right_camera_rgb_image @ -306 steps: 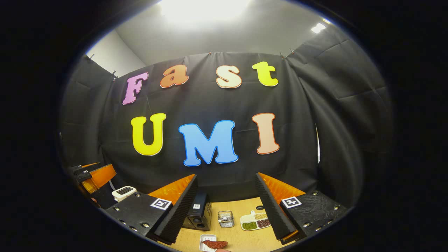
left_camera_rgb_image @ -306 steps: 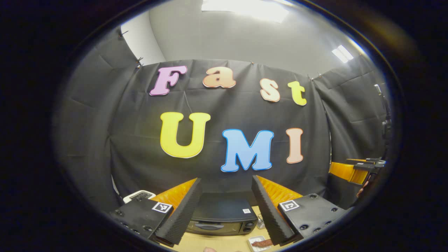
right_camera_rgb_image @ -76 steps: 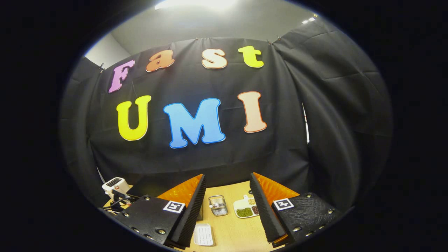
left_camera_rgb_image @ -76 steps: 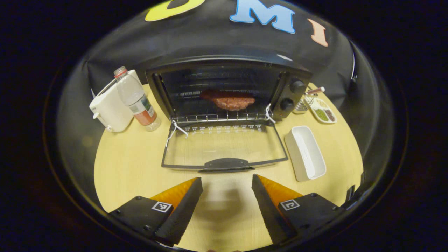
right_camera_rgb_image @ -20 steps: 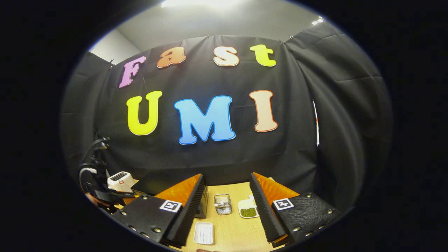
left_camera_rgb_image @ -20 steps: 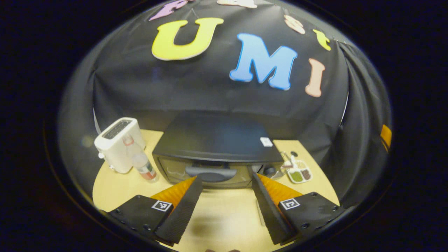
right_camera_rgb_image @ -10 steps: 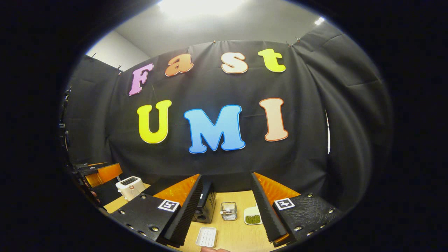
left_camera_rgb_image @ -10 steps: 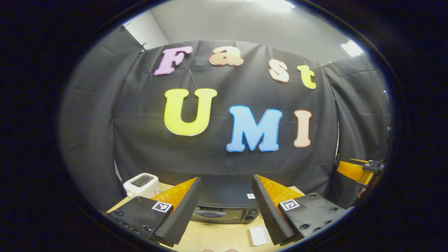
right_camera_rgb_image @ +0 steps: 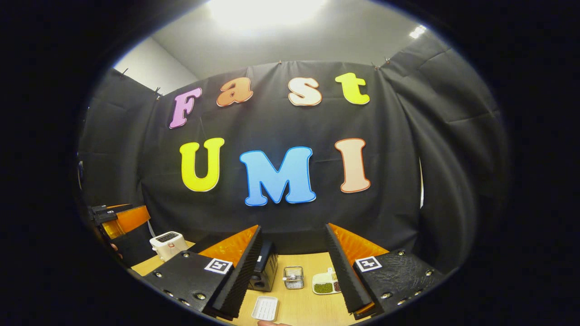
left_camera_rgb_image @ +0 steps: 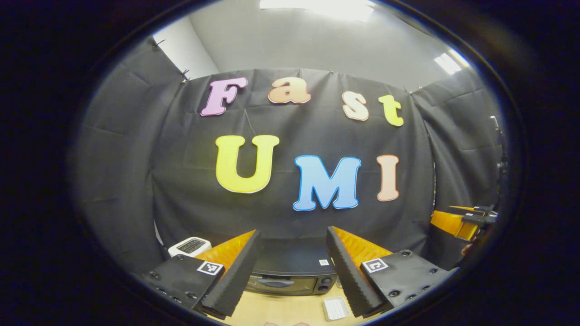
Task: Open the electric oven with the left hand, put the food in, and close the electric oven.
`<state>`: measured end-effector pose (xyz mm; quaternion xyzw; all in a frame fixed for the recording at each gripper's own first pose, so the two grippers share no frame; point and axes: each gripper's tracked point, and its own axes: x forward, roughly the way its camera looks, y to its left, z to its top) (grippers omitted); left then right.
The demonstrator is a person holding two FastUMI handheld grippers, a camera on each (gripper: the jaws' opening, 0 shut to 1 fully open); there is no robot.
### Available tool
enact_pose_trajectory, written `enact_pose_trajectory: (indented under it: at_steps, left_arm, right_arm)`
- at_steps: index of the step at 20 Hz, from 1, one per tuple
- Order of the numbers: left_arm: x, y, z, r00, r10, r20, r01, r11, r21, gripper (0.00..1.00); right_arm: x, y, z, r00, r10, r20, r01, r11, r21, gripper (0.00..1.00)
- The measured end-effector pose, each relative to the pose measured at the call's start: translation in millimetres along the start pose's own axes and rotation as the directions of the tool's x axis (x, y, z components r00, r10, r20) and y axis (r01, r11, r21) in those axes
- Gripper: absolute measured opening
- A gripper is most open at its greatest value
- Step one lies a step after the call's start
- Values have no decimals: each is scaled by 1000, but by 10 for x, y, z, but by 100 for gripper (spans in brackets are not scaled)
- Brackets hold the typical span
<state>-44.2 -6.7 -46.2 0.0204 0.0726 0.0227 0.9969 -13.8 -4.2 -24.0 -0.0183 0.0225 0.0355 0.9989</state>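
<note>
The black electric oven (left_camera_rgb_image: 290, 274) stands on the wooden table with its door closed, low in the left gripper view between my left gripper's fingers. My left gripper (left_camera_rgb_image: 290, 271) is open, raised and well back from the oven, holding nothing. In the right gripper view the oven's right side (right_camera_rgb_image: 264, 269) shows past the left finger, and my right gripper (right_camera_rgb_image: 292, 274) is open and empty. The food is hidden behind the closed door. A white dish (right_camera_rgb_image: 265, 309) (left_camera_rgb_image: 335, 308) lies empty in front of the oven.
A white toaster (left_camera_rgb_image: 189, 246) (right_camera_rgb_image: 168, 245) stands left of the oven. A small wire basket (right_camera_rgb_image: 293, 277) and a white tray of beans (right_camera_rgb_image: 326, 284) sit right of it. The other gripper (left_camera_rgb_image: 464, 222) (right_camera_rgb_image: 118, 220) shows at each view's edge.
Both grippers have tilted slightly further up and back over the last second; the oven has sunk lower in the left gripper view. The oven door, open 3.8 s ago, is shut.
</note>
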Motion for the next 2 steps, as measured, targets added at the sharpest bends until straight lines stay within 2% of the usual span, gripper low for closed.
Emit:
enact_pose_trajectory:
  at_steps: [2]
  left_arm:
    - [-13, 67, 41, 1000, -5, 2, 5, 1000, 3, 99]
  right_arm:
    - [-64, 67, 54, 1000, -7, 1, 7, 1000, 0, 83]
